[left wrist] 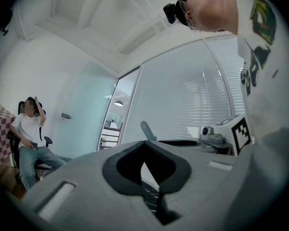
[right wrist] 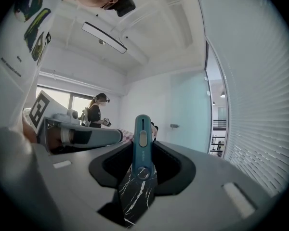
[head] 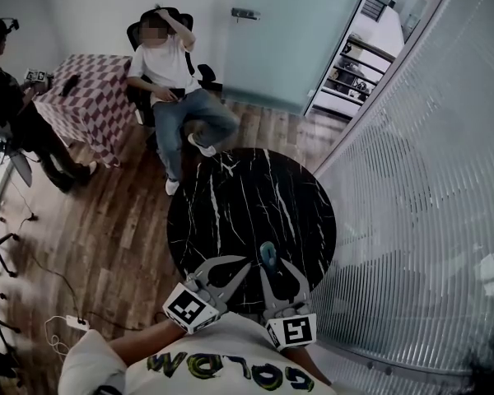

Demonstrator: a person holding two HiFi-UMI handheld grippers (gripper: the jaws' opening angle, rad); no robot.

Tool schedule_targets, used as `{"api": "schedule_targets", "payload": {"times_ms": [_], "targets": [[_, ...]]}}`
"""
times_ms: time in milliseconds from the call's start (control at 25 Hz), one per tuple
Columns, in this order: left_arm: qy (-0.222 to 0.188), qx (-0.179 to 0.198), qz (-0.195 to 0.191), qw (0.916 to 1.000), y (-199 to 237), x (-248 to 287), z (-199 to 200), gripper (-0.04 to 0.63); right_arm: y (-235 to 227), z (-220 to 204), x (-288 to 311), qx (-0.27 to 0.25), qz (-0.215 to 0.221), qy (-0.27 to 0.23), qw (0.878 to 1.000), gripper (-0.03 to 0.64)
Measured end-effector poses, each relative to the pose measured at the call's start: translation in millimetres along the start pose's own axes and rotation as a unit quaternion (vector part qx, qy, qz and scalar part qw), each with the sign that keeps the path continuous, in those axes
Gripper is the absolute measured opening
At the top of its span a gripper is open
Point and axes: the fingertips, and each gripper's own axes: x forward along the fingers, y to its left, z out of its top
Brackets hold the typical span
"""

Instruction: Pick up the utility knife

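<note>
The teal utility knife point(head: 268, 253) stands upright between the pads of my right gripper point(head: 272, 265), which is shut on its handle just above the near edge of the round black marble table point(head: 247, 204). In the right gripper view the knife point(right wrist: 142, 141) rises from the jaws with its slider facing the camera. Close to its left, my left gripper point(head: 244, 263) is shut with nothing in it; its tips meet, leaving only a thin slit point(left wrist: 144, 146). In the left gripper view the knife point(left wrist: 147, 130) and the right gripper point(left wrist: 216, 137) show at the right.
A person point(head: 174, 89) sits on a chair beyond the table, next to a checked-cloth table point(head: 90, 97). Another person point(head: 8, 97) stands at the far left. A glass wall with blinds point(head: 428, 179) runs along the right. A power strip point(head: 76, 322) lies on the wooden floor.
</note>
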Motion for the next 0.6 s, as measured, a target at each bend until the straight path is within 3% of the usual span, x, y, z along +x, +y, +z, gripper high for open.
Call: {"api": "schedule_targets", "payload": {"times_ms": [600], "targets": [[0.008,-0.001,0.004,1.0,-5.8,1.7,-8.6,0.003,-5.3,-3.0,-5.6,0.007,-0.004,0.002,1.0,0.135]]}}
